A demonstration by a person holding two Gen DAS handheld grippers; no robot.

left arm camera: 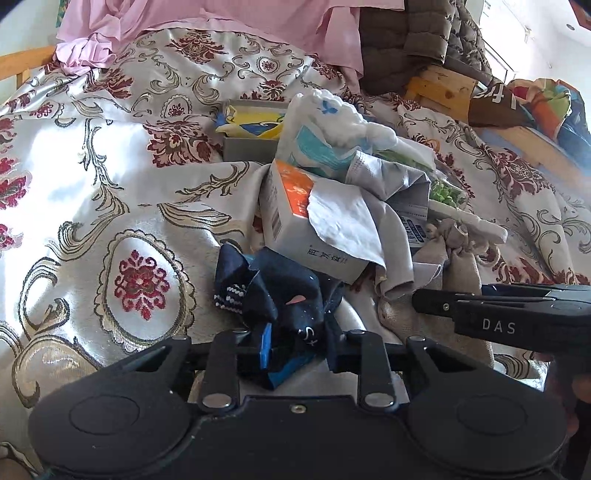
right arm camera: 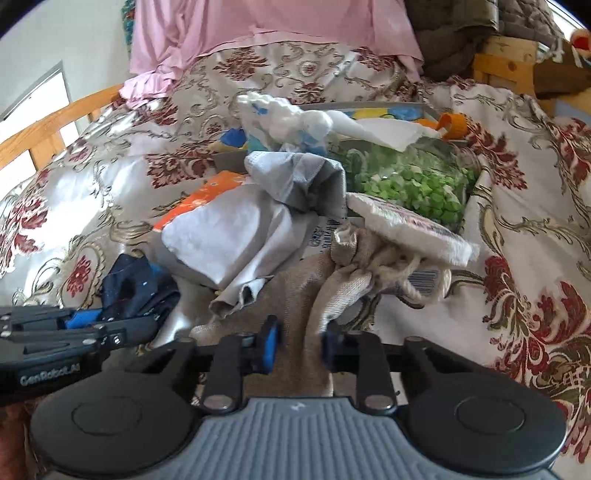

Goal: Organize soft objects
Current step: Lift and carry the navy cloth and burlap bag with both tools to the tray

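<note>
A heap of soft things lies on a patterned bedspread (left arm camera: 110,177). In the left wrist view my left gripper (left arm camera: 297,352) is shut on a crumpled navy cloth (left arm camera: 288,295) at the heap's near edge. My right gripper (right arm camera: 299,347) is shut on a beige drawstring bag (right arm camera: 295,291), whose fabric runs down between the pads. The right gripper (left arm camera: 421,300) reaches in from the right, over the beige bag (left arm camera: 461,273). In the right wrist view the left gripper (right arm camera: 129,332) shows at the left by the navy cloth (right arm camera: 136,288).
Behind lie a grey cloth (left arm camera: 369,206), a white box with an orange label (left arm camera: 291,206), a white tissue pack (left arm camera: 325,125), a bag of green peas (right arm camera: 417,184) and a grey tray (left arm camera: 247,147). A pink sheet (left arm camera: 221,26), a brown jacket (left arm camera: 406,37) and a wooden frame (right arm camera: 55,122) border the bed.
</note>
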